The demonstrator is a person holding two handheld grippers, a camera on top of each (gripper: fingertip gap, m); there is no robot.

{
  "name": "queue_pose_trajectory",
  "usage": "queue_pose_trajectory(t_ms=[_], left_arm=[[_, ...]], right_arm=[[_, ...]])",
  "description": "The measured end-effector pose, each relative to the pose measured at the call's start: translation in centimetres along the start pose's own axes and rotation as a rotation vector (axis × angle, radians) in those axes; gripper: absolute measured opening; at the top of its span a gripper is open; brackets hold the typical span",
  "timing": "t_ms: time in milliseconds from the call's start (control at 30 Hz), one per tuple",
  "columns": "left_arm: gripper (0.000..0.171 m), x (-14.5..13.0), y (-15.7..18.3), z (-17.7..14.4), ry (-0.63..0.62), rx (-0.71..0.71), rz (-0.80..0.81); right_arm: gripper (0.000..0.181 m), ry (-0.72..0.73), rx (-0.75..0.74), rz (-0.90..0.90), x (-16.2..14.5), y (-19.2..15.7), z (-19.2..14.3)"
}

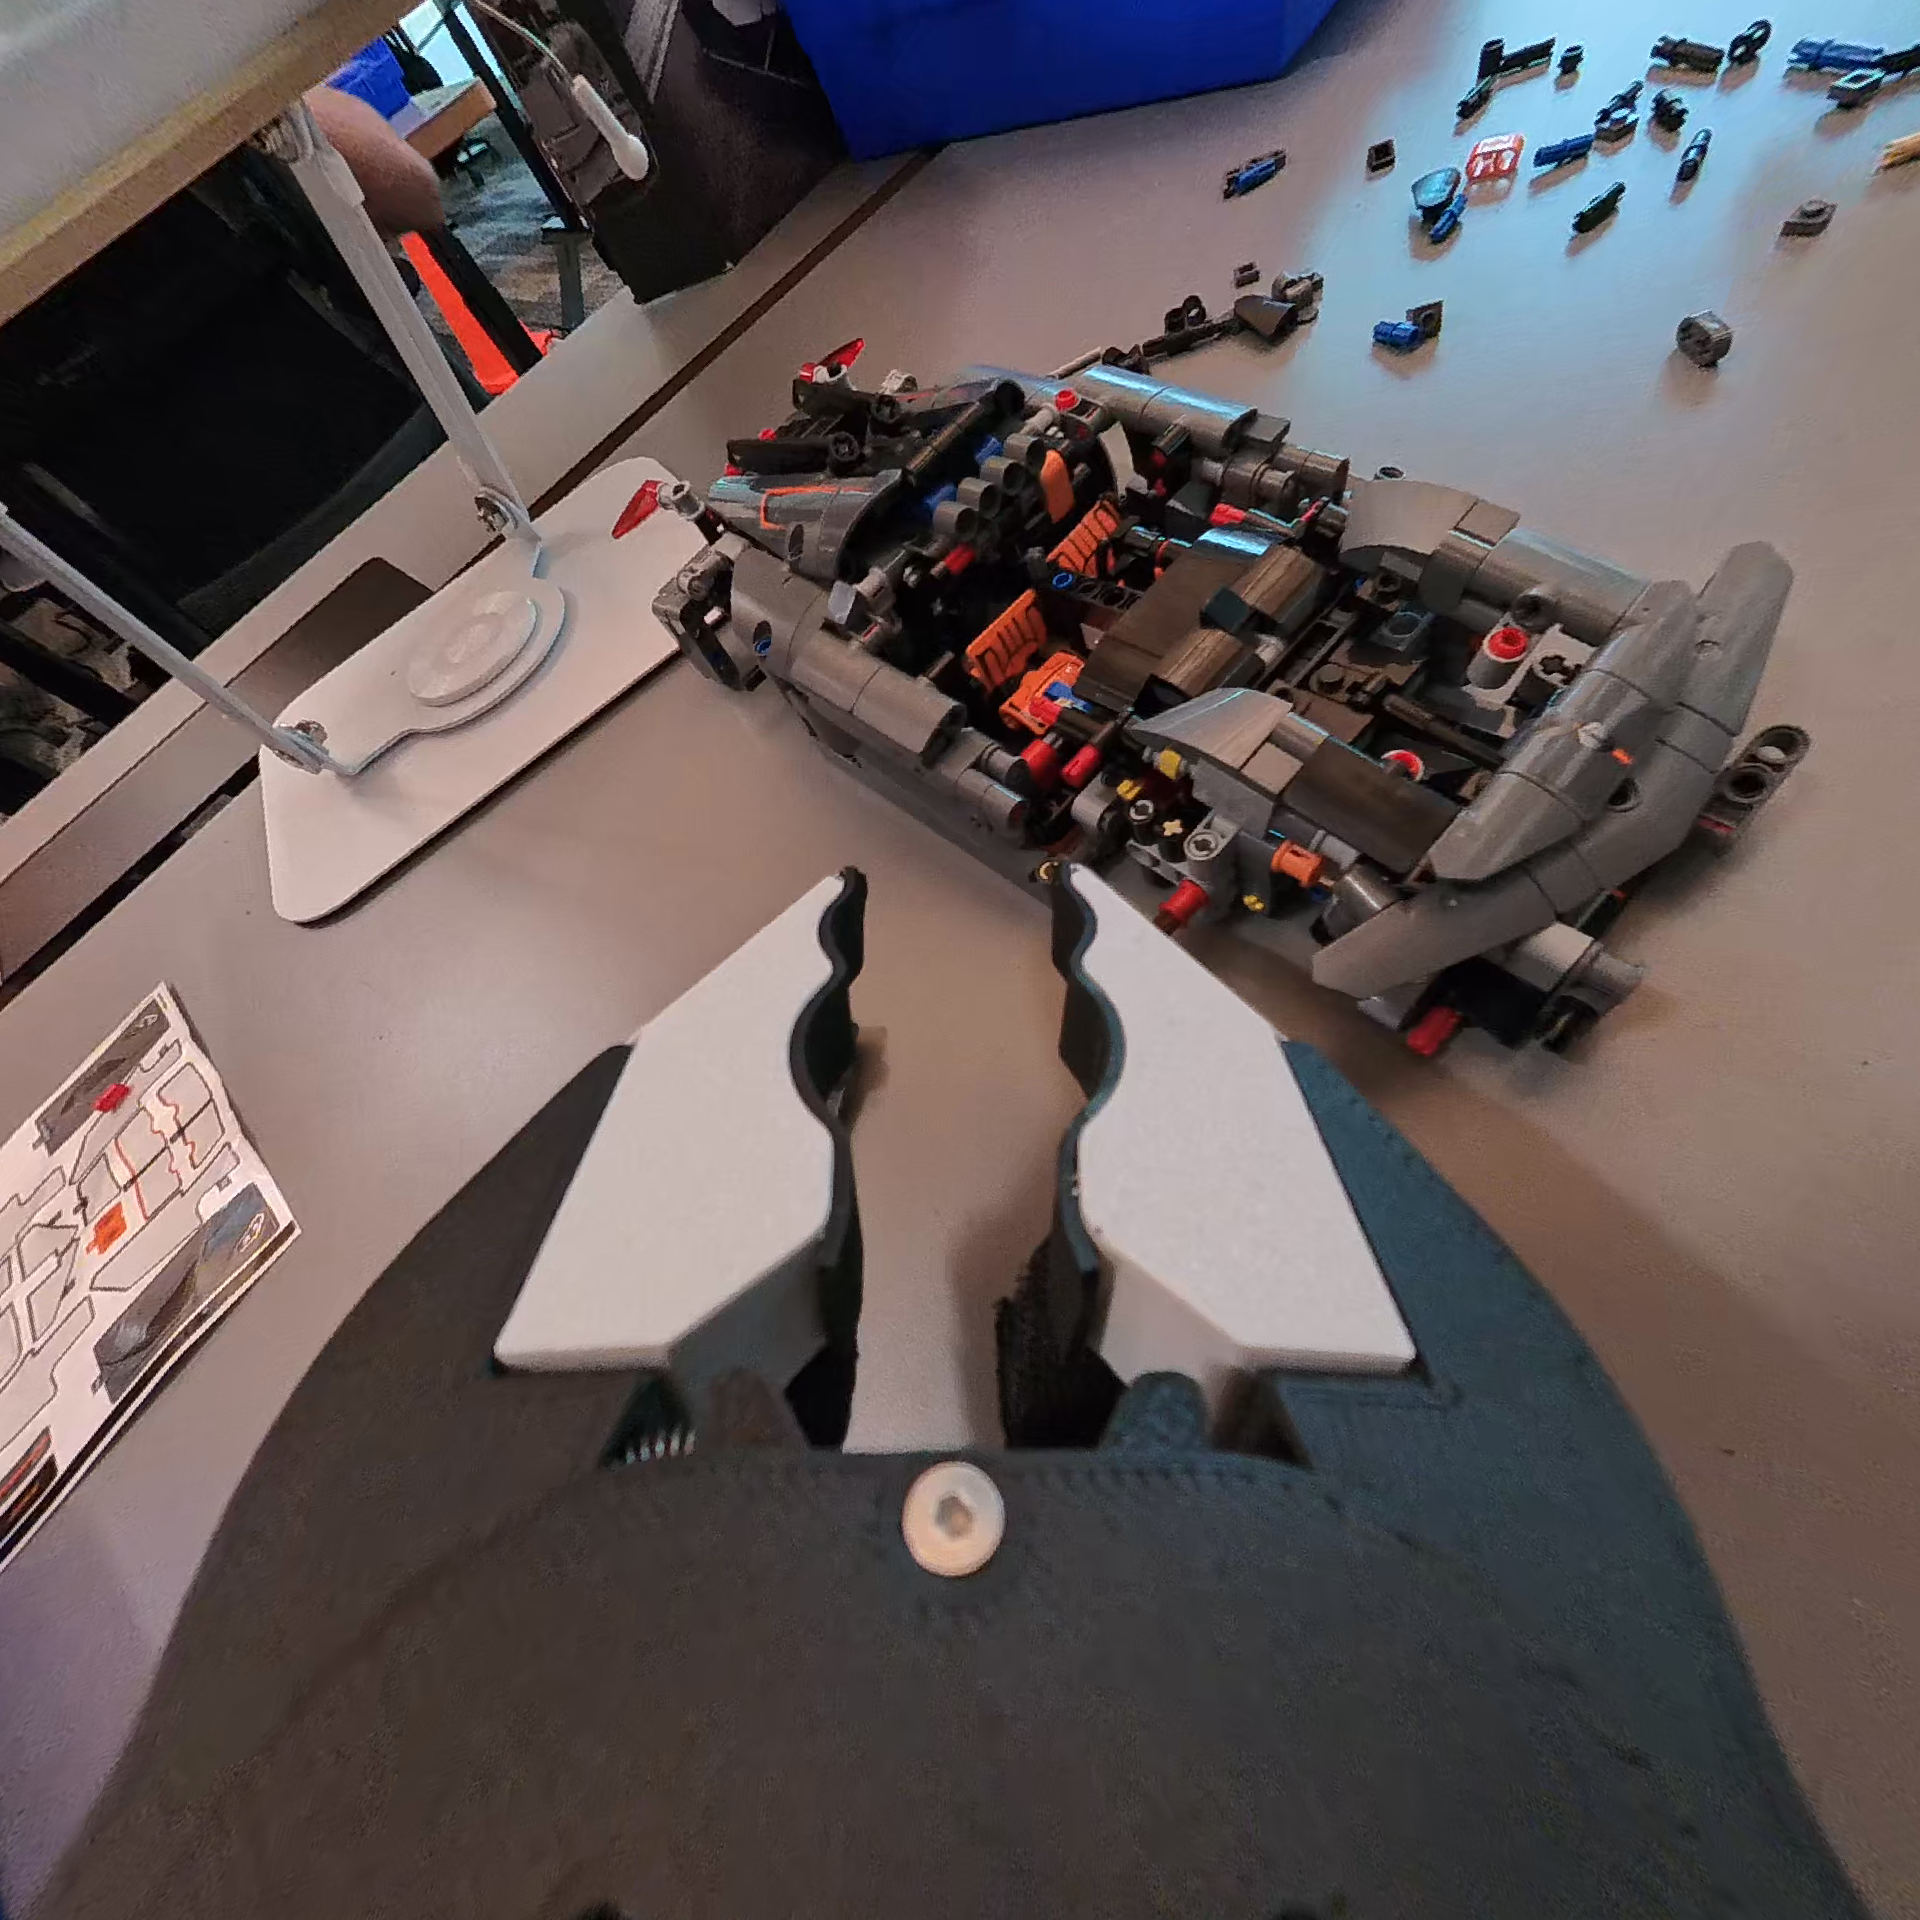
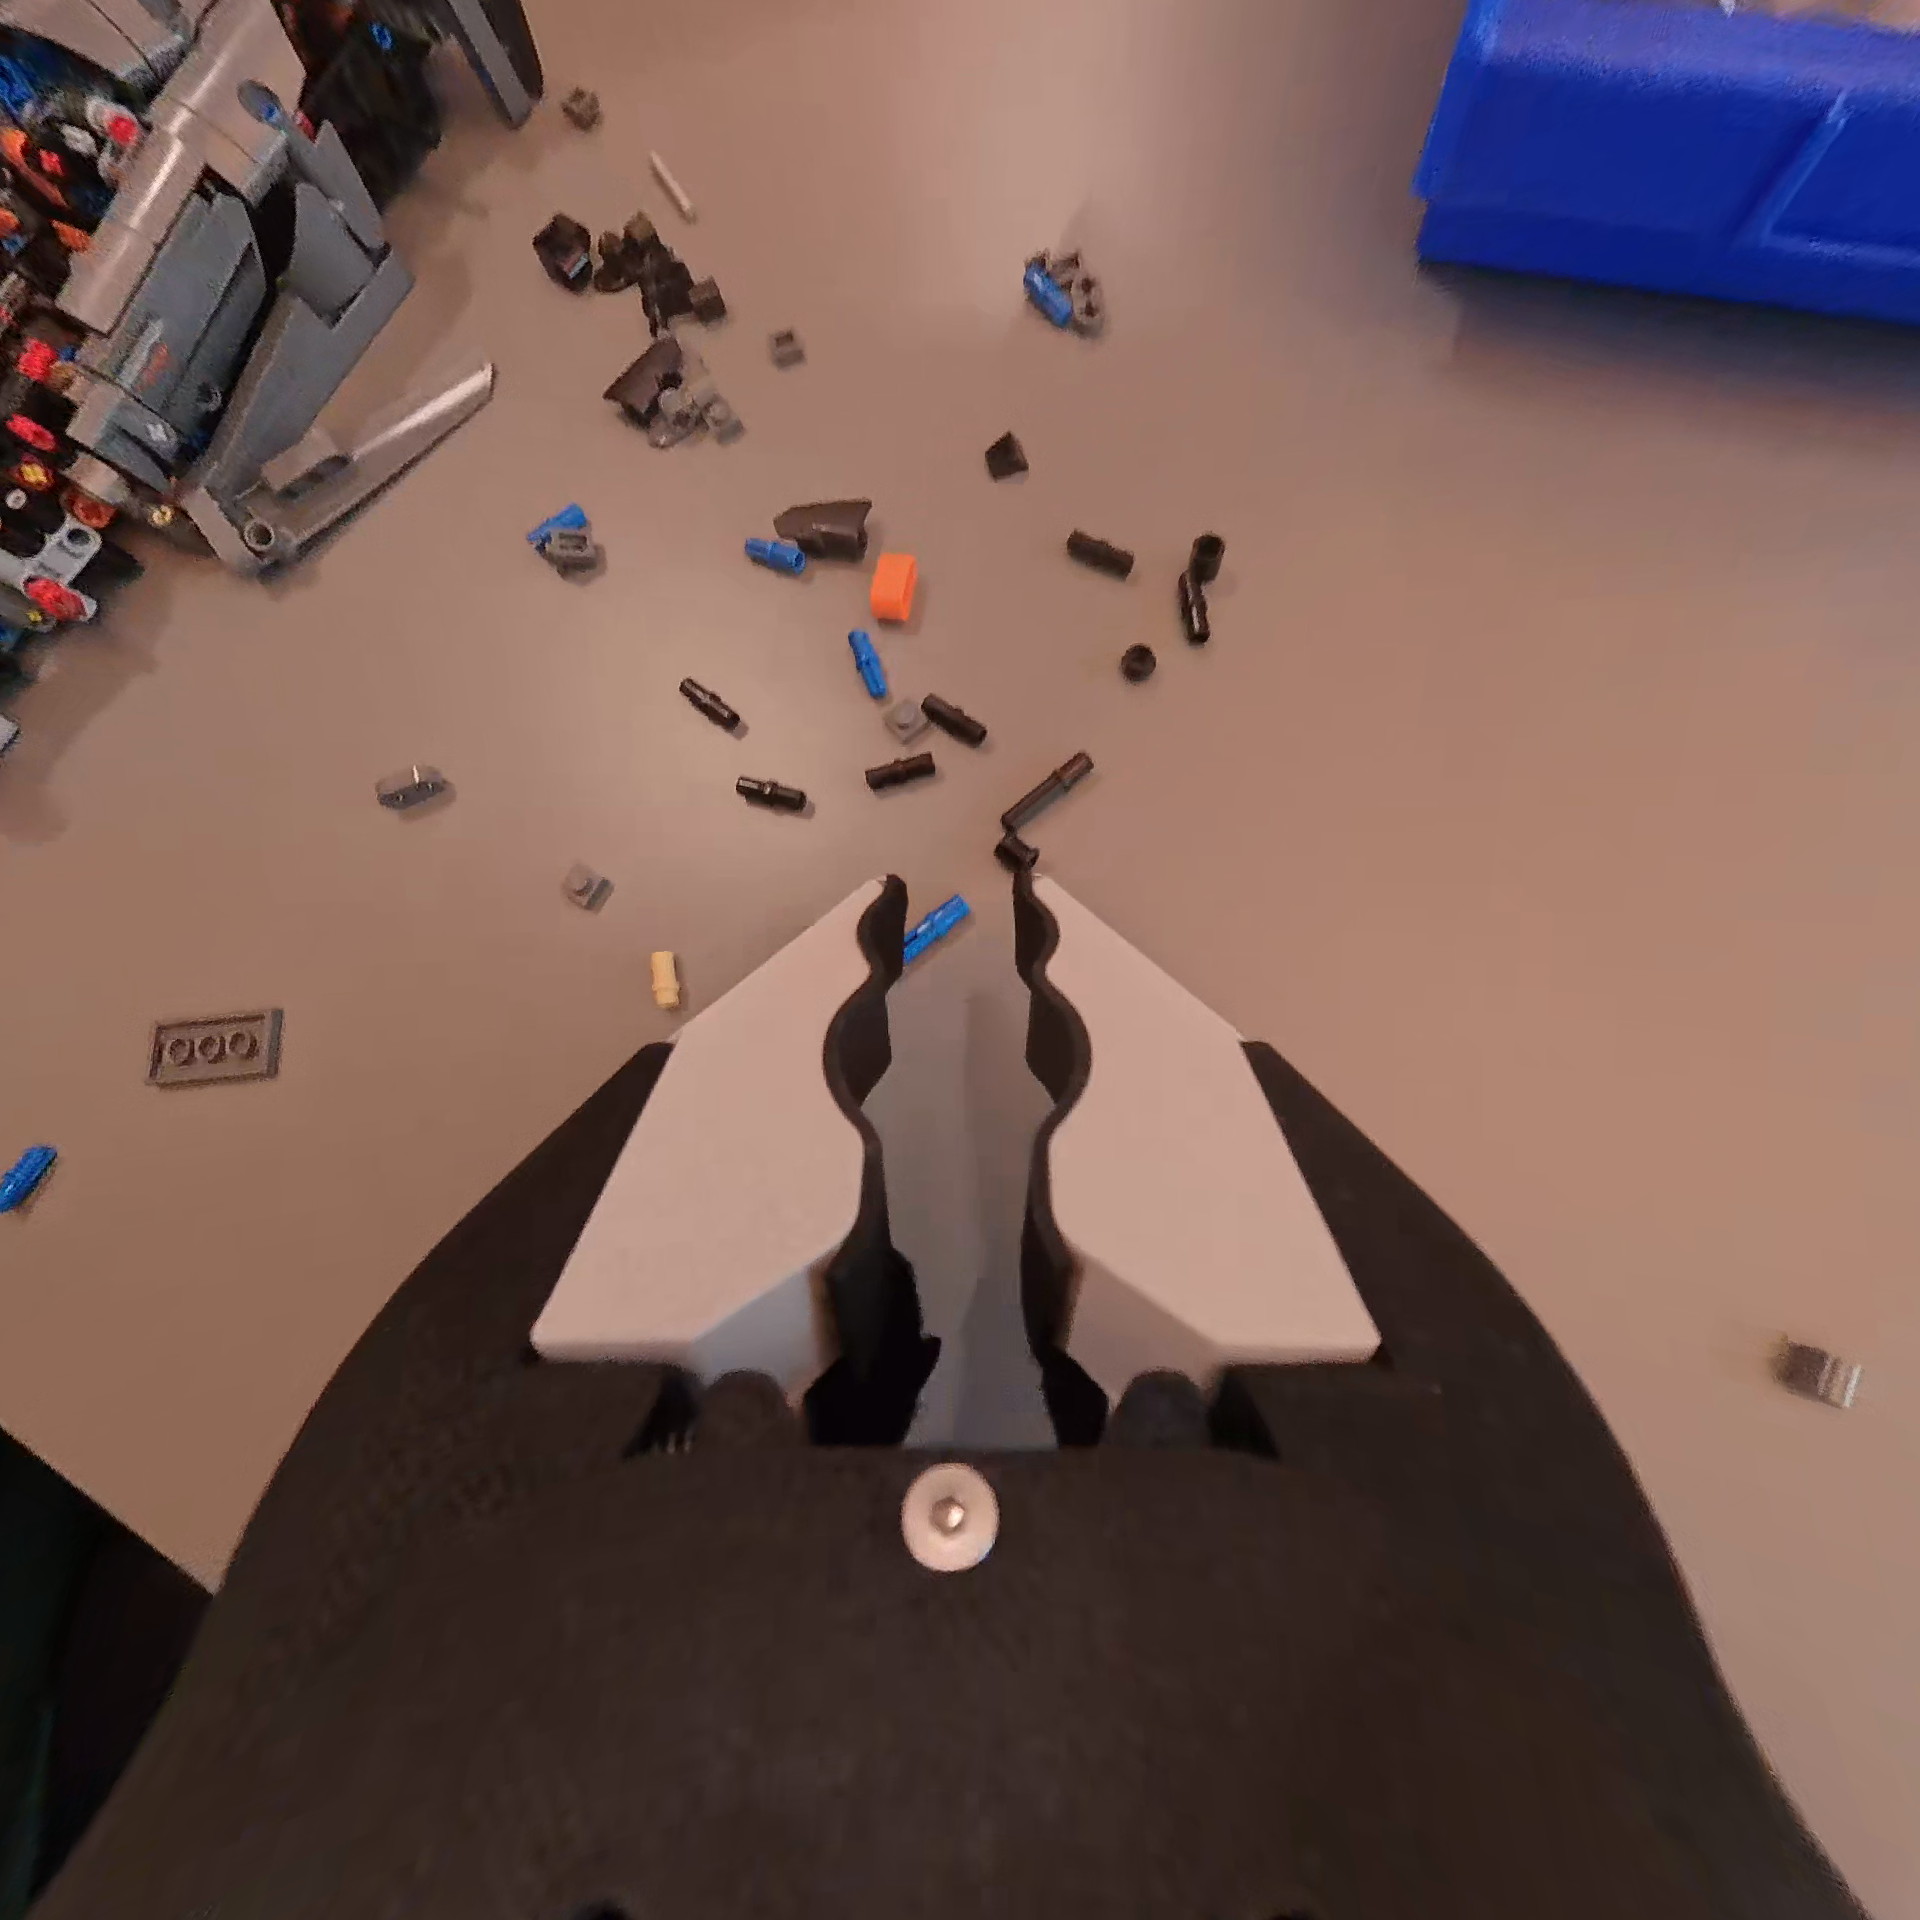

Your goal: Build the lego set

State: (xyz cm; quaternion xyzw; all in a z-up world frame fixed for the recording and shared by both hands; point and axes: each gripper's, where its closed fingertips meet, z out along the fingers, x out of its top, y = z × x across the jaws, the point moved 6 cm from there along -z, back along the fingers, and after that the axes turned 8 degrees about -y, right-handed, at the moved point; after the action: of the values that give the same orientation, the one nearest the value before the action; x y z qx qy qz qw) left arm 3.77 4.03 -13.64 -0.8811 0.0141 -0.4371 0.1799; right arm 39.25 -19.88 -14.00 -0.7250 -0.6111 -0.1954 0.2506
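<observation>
Both my claws sit parted and empty: left gripper (image 1: 956,883) near the lego car (image 1: 1226,665); right gripper (image 2: 958,883) half-hiding a blue pin (image 2: 938,923); car cropped there.

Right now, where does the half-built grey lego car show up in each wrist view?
Left wrist view: the car fills the centre right, just beyond the open left gripper.
Right wrist view: only its grey end shows, in the top left corner.
Shared landmark: the blue bin at the top.
</observation>
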Motion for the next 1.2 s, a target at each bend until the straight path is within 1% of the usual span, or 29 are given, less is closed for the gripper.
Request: queue_pose_trajectory(t_ms=[133,267,400,533,700,767,900,1000,1100,1200], left_arm=[[0.034,0.0,-0.1,0.0,-0.002,0.001,-0.002],[0.034,0.0,-0.1,0.0,-0.002,0.004,-0.001],[0.034,0.0,-0.1,-0.1,0.003,0.011,-0.001],[0.034,0.3,0.0,-0.7,0.016,0.030,0.015],[0.034,0.6,0.3,-2.0,0.035,0.041,0.030],[0.034,0.5,0.4,-2.7,0.041,0.046,0.031],[0.034,0.4,0.3,-4.4,0.053,0.076,0.045],[0.034,0.4,0.1,-6.4,0.086,0.096,0.041],[0.033,0.7,-0.5,-9.0,0.136,0.106,0.032],[0.031,0.9,-1.8,-12.3,0.192,0.132,0.027]], right_arm=[[0.023,0.021,0.025,-0.031,0.9,-0.4,0.4],[0.022,0.057,0.012,-0.064,1.8,-0.7,0.6],[0.022,0.120,-0.019,-0.054,2.4,-0.1,0.7],[0.025,0.161,-0.069,-0.018,2.3,1.3,1.3],[0.029,0.197,-0.091,0.009,2.0,2.2,2.3],[0.032,0.168,-0.109,0.014,1.8,2.5,2.8],[0.032,0.141,-0.195,-0.028,2.0,2.7,3.3],[0.032,0.114,-0.247,-0.039,2.0,2.9,3.7],[0.031,0.086,-0.284,-0.055,2.0,3.1,4.1],[0.029,0.082,-0.315,-0.070,2.0,3.0,4.2]])
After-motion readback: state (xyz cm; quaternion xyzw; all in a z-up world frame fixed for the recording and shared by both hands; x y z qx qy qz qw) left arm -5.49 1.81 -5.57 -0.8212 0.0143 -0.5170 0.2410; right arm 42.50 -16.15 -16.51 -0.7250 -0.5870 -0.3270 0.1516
